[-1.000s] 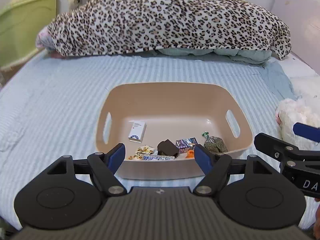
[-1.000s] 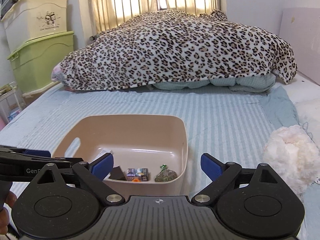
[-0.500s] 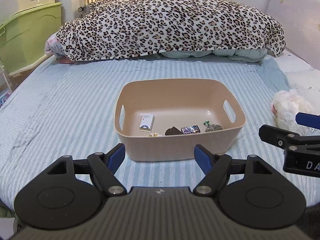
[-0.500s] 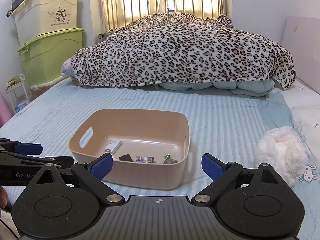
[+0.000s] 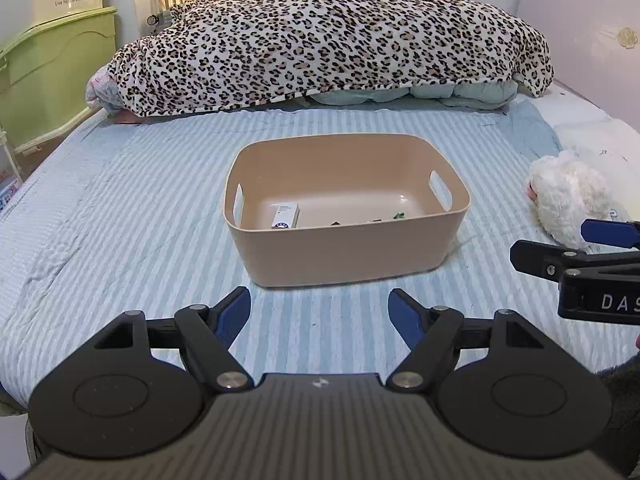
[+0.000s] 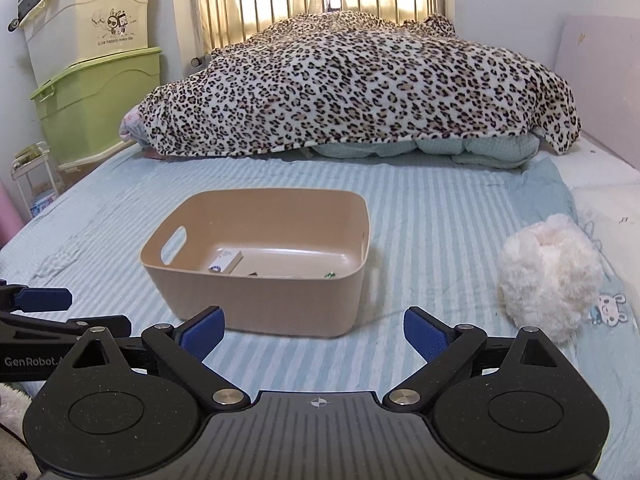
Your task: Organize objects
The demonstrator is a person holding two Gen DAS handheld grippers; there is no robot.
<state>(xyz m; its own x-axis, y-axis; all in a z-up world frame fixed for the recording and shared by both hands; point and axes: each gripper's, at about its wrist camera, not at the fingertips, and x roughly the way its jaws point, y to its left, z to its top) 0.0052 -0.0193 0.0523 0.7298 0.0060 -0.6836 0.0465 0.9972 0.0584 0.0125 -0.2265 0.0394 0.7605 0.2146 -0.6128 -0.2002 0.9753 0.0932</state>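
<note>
A beige plastic bin [image 5: 344, 252] [image 6: 256, 300] with cut-out handles stands on the striped blue bed. Inside lie a small white box [image 5: 285, 216] [image 6: 226, 261] and small items mostly hidden by the near wall. My left gripper [image 5: 320, 312] is open and empty, pulled back in front of the bin. My right gripper [image 6: 314, 330] is open and empty, also short of the bin. Each gripper shows at the edge of the other's view.
A fluffy white plush toy [image 5: 568, 196] [image 6: 550, 276] lies right of the bin. A leopard-print blanket [image 5: 328, 36] is heaped at the far end. Green and cream storage boxes [image 6: 92, 100] stand left of the bed.
Both grippers have drawn back and away from the bin, which now looks smaller and farther. Its contents have dropped behind the near wall. Both stay open.
</note>
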